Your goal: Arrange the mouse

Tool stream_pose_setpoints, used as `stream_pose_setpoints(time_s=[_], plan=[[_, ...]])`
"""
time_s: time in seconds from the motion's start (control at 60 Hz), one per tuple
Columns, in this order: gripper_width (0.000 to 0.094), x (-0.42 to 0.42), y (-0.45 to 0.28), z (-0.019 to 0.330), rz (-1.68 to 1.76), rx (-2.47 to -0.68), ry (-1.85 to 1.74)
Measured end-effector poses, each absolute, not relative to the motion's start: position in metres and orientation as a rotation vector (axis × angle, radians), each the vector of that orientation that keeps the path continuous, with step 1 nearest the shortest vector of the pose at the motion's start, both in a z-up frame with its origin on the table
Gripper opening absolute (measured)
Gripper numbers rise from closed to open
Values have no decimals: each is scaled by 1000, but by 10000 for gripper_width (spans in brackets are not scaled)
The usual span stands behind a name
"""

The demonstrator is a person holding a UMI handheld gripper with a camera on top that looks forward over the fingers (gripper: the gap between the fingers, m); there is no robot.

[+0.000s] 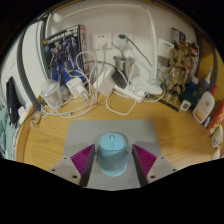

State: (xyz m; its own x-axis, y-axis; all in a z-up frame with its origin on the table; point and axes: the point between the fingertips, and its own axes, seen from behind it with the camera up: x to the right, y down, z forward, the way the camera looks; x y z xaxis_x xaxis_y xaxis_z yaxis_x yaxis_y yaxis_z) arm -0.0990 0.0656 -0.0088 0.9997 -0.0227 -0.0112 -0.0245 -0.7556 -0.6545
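No text, label, brand, number or sign can be read. The upright rectangular box with a blue-and-white robot figure printed on its front point(63, 52), standing against the wall beyond the wooden desk, carries a band of lettering near its top edge, but the characters are too small to make out. The colourful upright package at the far side point(183, 62) shows printed artwork whose wording cannot be told either. The pale blue cylindrical object between the fingers point(110, 152) bears no legible marking.
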Motion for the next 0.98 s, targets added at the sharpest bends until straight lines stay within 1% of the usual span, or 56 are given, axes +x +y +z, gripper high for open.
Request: stream_pose_setpoints(time_s=[0.017,0.1,0.167,0.217,0.367,0.483,0.6,0.733,0.983], plan=[[745,-98,65,-4,-1,-2419,33],[750,-98,60,26,-9,-2373,25],[837,-101,50,56,4,-2353,23],[865,-103,41,82,15,-2327,27],[863,-104,7,162,34,-2240,12],[865,-100,-25,206,44,-2186,-14],[863,-84,-56,237,55,-2143,-23],[859,-61,-90,259,32,-2097,-27],[856,-43,-140,276,50,-2055,-30]])
